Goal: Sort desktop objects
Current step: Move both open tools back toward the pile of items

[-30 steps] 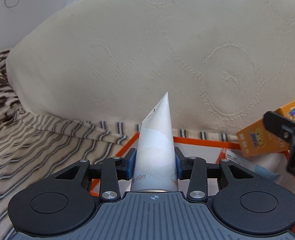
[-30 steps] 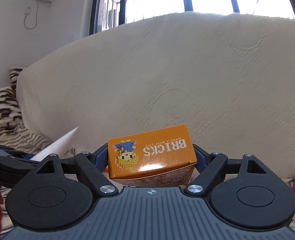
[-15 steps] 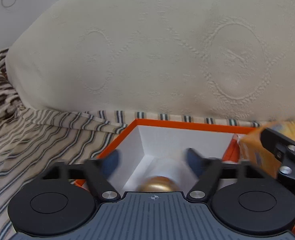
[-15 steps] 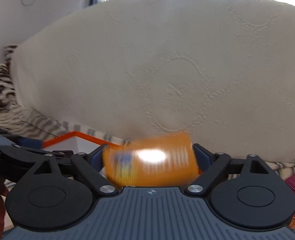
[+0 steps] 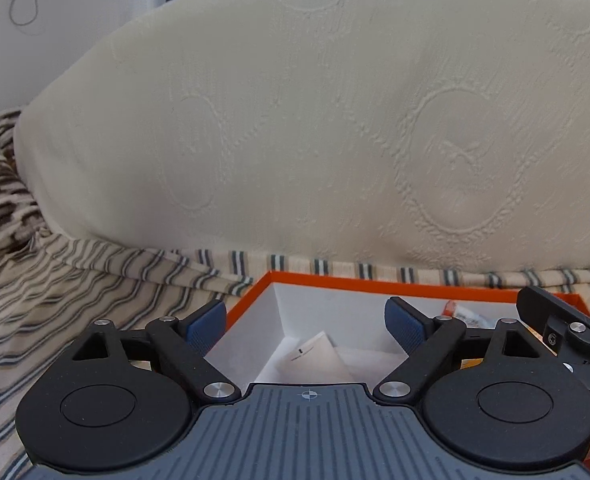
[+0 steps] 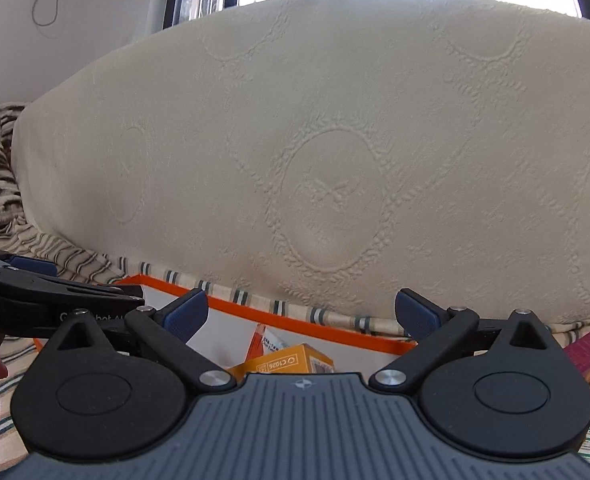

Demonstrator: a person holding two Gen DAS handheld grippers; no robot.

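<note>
I've got both claws spread wide w/ nothing gripped: left gripper (image 5: 306, 320) over white tube (image 5: 315, 358), right gripper (image 6: 301, 312) over orange bricks carton (image 6: 291, 362), both lying inside orange box (image 5: 359, 282)

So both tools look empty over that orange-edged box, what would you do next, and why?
Probably lift both tools away to fetch more items. The left tool and right tool stand open, while the white tube and orange carton already lie inside the box.
</note>
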